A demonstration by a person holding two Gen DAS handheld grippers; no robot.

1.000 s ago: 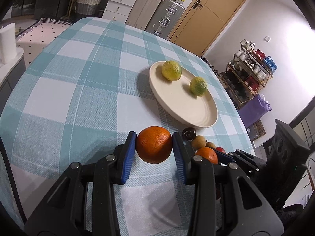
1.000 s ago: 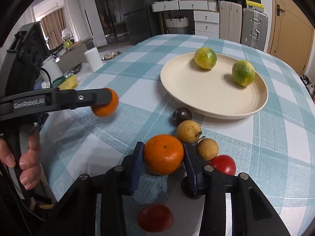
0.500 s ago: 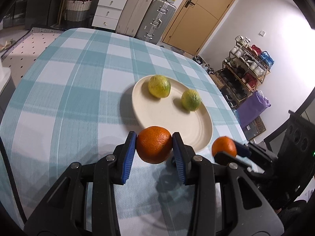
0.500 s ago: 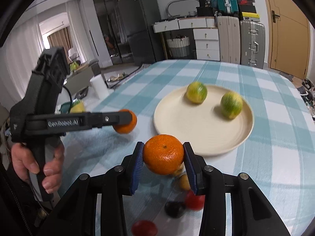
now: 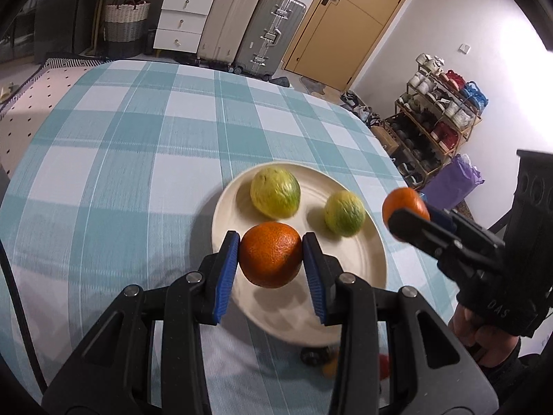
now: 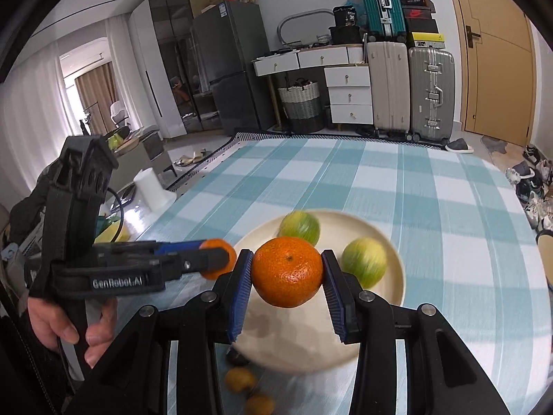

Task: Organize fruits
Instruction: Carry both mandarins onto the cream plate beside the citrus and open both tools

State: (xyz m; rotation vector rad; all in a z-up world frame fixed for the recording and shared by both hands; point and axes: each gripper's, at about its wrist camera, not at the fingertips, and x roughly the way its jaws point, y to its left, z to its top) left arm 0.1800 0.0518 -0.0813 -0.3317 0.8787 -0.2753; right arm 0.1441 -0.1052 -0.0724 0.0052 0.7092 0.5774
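Note:
My left gripper [image 5: 271, 259] is shut on a dark orange [image 5: 270, 254], held in the air over the near part of the cream plate [image 5: 375, 269]. Two yellow-green citrus fruits [image 5: 275, 192] [image 5: 344, 212] lie on the plate's far half. My right gripper [image 6: 287, 276] is shut on a bright orange [image 6: 287, 271] above the same plate [image 6: 395, 282], with both green fruits [image 6: 300, 226] [image 6: 364, 261] just beyond it. Each view shows the other gripper from the side: the right one [image 5: 411, 216] with its orange [image 5: 402, 202], the left one [image 6: 211, 257] with its orange [image 6: 217, 259].
Small loose fruits lie on the checked tablecloth [image 5: 121, 180] below the plate's near rim: a dark one [image 6: 236, 356], yellowish ones [image 6: 240, 378] and a red one [image 5: 383, 366]. A person's hand [image 6: 65, 321] holds the left tool. Suitcases and drawers stand beyond the table's far edge.
Both grippers rose off the table with their oranges and moved forward over the plate. The loose small fruits now lie behind and below them.

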